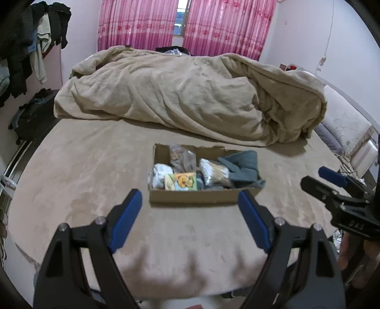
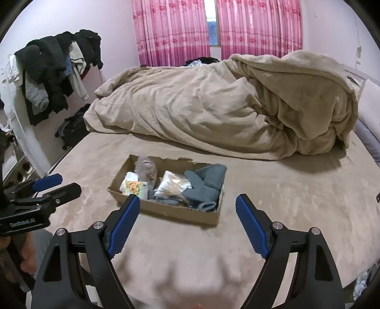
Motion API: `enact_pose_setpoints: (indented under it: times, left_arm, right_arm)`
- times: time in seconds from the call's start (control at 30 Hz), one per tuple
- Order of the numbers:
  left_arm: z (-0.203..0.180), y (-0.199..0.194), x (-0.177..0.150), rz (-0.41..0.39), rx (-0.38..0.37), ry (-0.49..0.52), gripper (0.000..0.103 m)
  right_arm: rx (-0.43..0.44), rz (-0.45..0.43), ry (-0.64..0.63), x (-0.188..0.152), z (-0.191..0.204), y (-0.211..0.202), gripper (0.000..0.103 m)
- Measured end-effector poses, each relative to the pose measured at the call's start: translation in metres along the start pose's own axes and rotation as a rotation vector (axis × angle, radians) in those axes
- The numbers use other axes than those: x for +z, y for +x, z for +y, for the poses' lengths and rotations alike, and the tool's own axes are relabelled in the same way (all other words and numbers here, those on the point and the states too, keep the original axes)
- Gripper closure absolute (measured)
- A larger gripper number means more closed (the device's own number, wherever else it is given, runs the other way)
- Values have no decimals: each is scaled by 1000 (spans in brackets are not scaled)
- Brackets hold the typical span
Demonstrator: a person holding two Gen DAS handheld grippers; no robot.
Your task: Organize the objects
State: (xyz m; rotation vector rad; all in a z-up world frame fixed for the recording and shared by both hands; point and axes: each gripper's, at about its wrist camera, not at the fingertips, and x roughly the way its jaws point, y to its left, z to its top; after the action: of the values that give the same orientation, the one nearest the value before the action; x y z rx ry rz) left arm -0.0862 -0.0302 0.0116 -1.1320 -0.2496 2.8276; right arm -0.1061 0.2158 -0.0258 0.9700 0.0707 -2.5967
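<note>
A shallow cardboard box (image 1: 204, 197) sits on a tan bed (image 1: 83, 171), packed with gray socks (image 1: 244, 166), a picture card (image 1: 184, 181) and plastic bags. The left tongs (image 1: 190, 211) and right tongs (image 2: 185, 214) hover before it, both spread wide and empty, apparently poised to sort the contents.

A wide bed (image 1: 95, 166) with a tan cover fills the room, a rumpled beige duvet (image 1: 190, 95) heaped across its far half. Pink floral curtains (image 1: 223, 26) hang on the far wall, parted on a narrow strip of window (image 1: 181, 19) — daylight shows through. Dark clothes (image 2: 54, 69) hang at the left wall above a black bag (image 2: 73, 129) on the floor.
</note>
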Motion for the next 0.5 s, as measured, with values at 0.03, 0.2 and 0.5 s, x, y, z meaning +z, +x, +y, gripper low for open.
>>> enact_pose_setpoints:
  times: [0.03, 0.2, 0.5]
  left_arm:
    - [-1, -6, -2, -3, -2, 2, 19]
    - [-8, -33, -15, 0, -2, 23, 19]
    - [-12, -61, -38, 9, -8, 32, 19]
  right_arm:
    - [3, -1, -3, -2, 2, -4, 18]
    - [13, -3, -2, -12, 13, -26, 18]
    - [13, 1, -22, -27, 30, -64, 18]
